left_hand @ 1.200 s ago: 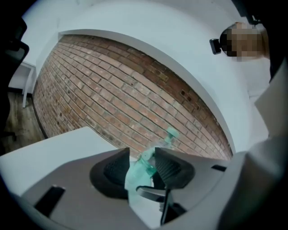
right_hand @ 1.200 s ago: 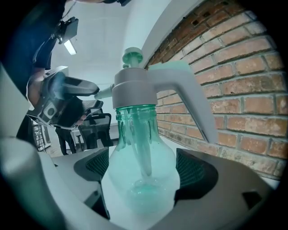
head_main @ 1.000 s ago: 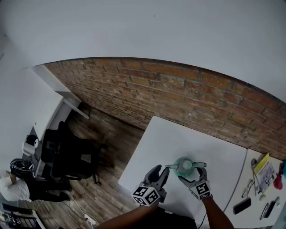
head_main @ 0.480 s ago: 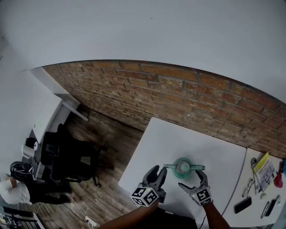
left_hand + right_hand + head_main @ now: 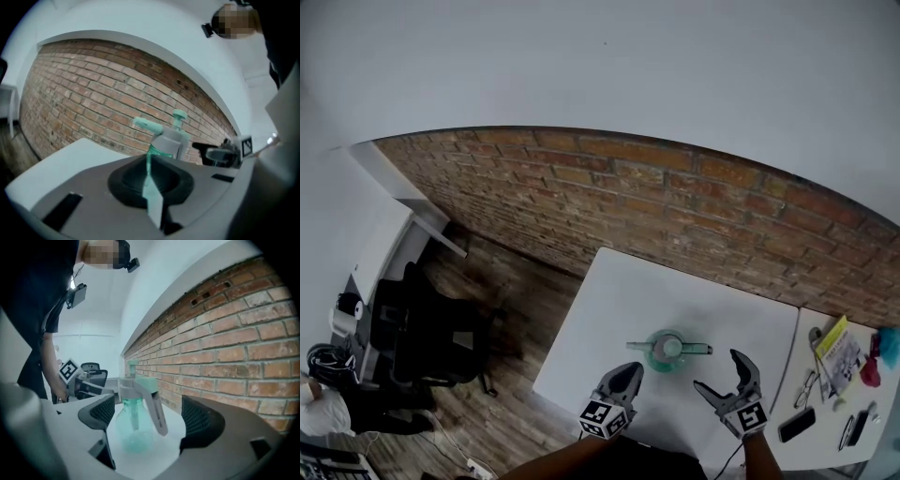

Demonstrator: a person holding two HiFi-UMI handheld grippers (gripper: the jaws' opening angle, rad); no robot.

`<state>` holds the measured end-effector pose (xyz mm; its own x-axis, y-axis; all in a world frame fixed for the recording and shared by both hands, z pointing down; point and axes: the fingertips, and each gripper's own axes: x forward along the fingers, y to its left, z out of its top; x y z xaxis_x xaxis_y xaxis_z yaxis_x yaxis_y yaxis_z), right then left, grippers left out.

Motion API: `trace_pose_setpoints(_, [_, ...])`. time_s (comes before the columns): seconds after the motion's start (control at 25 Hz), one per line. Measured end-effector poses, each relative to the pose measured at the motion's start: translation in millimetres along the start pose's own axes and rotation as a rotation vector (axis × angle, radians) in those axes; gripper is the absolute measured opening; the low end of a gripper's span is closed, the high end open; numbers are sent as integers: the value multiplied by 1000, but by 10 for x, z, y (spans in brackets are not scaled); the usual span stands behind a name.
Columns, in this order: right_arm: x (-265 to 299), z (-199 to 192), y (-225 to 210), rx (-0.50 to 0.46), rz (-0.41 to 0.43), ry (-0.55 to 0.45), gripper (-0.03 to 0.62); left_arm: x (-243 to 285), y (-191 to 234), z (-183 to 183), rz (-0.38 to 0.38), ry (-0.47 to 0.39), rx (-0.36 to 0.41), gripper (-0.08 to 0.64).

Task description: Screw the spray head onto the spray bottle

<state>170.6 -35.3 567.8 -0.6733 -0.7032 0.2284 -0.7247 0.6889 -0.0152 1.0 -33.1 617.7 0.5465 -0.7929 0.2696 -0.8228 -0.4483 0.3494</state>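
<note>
Spray bottle [image 5: 666, 351], mid-frame on counter [image 5: 609, 309], looks light, thin-walled, tippy: grip body. Left gripper [image 5: 630, 371] jaws just closing, slit left, empty; right gripper [image 5: 720, 371] jaws wide apart, empty.

The spray bottle [image 5: 133, 427] is coming across as see-through green plastic, smooth and a bit glossy, and I'm reading the spray head [image 5: 138, 386] as matt grey and mint plastic. The table [image 5: 619, 309] is looking smooth, matt white. My right gripper [image 5: 147, 404] is showing matt dark plastic with mesh-textured pads [image 5: 199, 420]. The brick wall [image 5: 675, 206] across mid-frame is looking rough, and the floor [image 5: 506, 309] at left is showing worn wood planks.
</note>
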Motion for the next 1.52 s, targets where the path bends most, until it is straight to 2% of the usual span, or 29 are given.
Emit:
trace_pose_setpoints(0.04, [38,51,-89,-22,-14,-6,456,39,-35,-21,-10,4,61,-2])
trace_pose_setpoints(0.08, [69,93,-157,-45,-23,-11,402,83,-56,-45,-14,9,99,-2])
trace_pose_setpoints(0.16, [120,155,-191,-84,-3,-19,61,181,-78,-86,-23,17,117,-2])
trace_pose_setpoints(0.2, [150,176,-159,-89,29,-19,58,225,-88,-98,-26,20,126,-2])
trace_pose_setpoints(0.24, [182,195,-115,-87,66,-16,88,260,-97,-103,-28,21,144,-2])
trace_pose_setpoints(0.28, [211,213,-74,-81,99,-12,175,284,-99,-105,-27,22,162,-2])
trace_pose_setpoints(0.36, [261,223,-40,-76,140,7,264,307,-68,-108,-15,26,174,-2])
trace_pose_setpoints(0.48, [366,150,-89,-76,172,43,273,346,41,-107,11,28,157,-2])
trace_pose_setpoints(0.56, [442,119,-75,-64,227,60,273,393,62,-132,6,42,149,-2])
trace_pose_setpoints(0.68, [532,77,12,-92,295,99,272,463,36,-194,-17,73,195,-2])
trace_pose_setpoints(0.72, [545,66,48,-110,304,106,258,481,27,-213,-22,82,205,-2])
trace_pose_setpoints(0.76, [545,60,81,-128,306,109,206,497,20,-228,-24,88,211,-2])
trace_pose_setpoints(0.84, [515,53,133,-146,297,115,158,518,17,-243,-19,94,220,-2])
trace_pose_setpoints(1.04, [443,23,268,-127,214,173,129,549,42,-307,-11,122,231,-2])
trace_pose_setpoints(1.2, [400,21,430,-43,125,172,126,566,18,-317,-16,121,221,-2])
trace_pose_setpoints(1.4, [396,-36,494,14,38,158,126,574,21,-329,-25,121,212,-2])
trace_pose_setpoints(1.52, [394,-45,563,89,-24,167,127,570,16,-340,-35,125,209,-2])
